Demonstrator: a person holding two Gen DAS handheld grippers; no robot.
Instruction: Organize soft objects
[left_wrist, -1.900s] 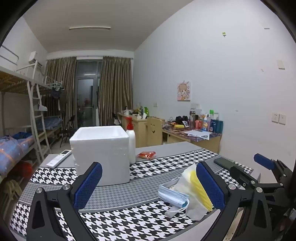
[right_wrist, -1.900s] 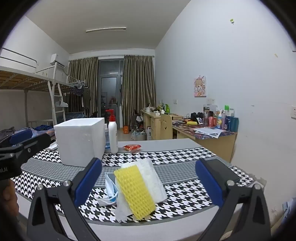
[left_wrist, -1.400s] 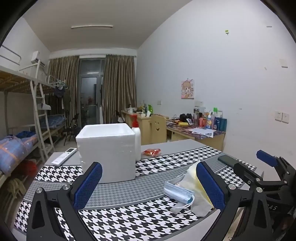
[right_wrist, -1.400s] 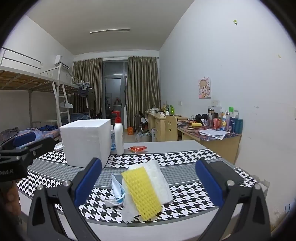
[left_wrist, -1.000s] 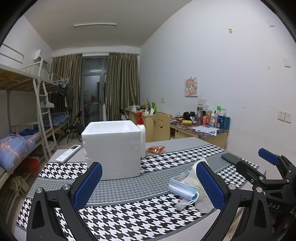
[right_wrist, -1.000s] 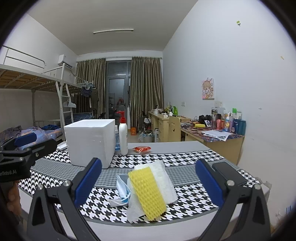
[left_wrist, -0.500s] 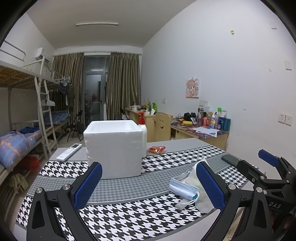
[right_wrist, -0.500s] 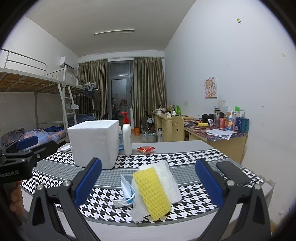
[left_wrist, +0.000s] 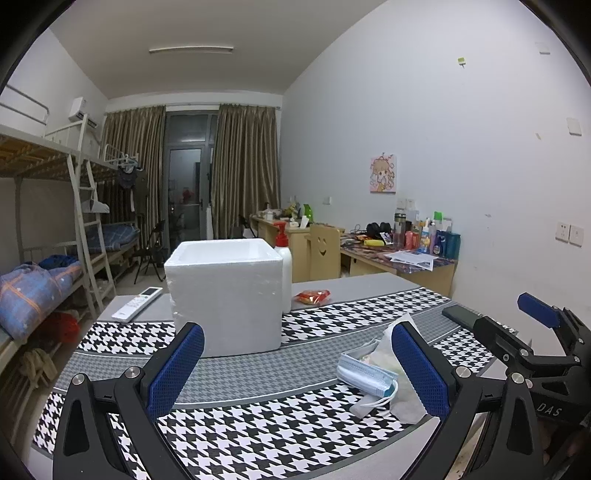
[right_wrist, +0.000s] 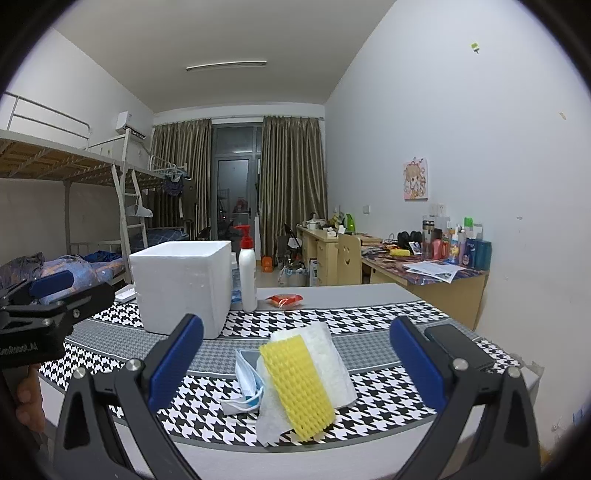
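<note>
A pile of soft things lies on the houndstooth table cloth (right_wrist: 369, 317): a yellow foam net (right_wrist: 295, 384) on top of a white cloth (right_wrist: 328, 354), with a blue face mask (right_wrist: 247, 376) at its left. In the left wrist view the mask (left_wrist: 365, 373) and cloth (left_wrist: 388, 350) lie at the right. A white foam box (right_wrist: 181, 284) stands open-topped behind and left; it also shows in the left wrist view (left_wrist: 225, 295). My right gripper (right_wrist: 295, 350) is open and empty, held before the pile. My left gripper (left_wrist: 295, 362) is open and empty, facing the box.
A white pump bottle (right_wrist: 247, 269) with a red top stands beside the box. A red packet (right_wrist: 284, 299) lies behind it. A black phone (right_wrist: 458, 347) lies at the table's right. A white remote (left_wrist: 136, 302) lies at the far left. Bunk beds and desks stand beyond.
Both grippers have drawn slightly back and up from the table, so the box and the pile look smaller. Both stay open and empty. Nothing on the table has moved.
</note>
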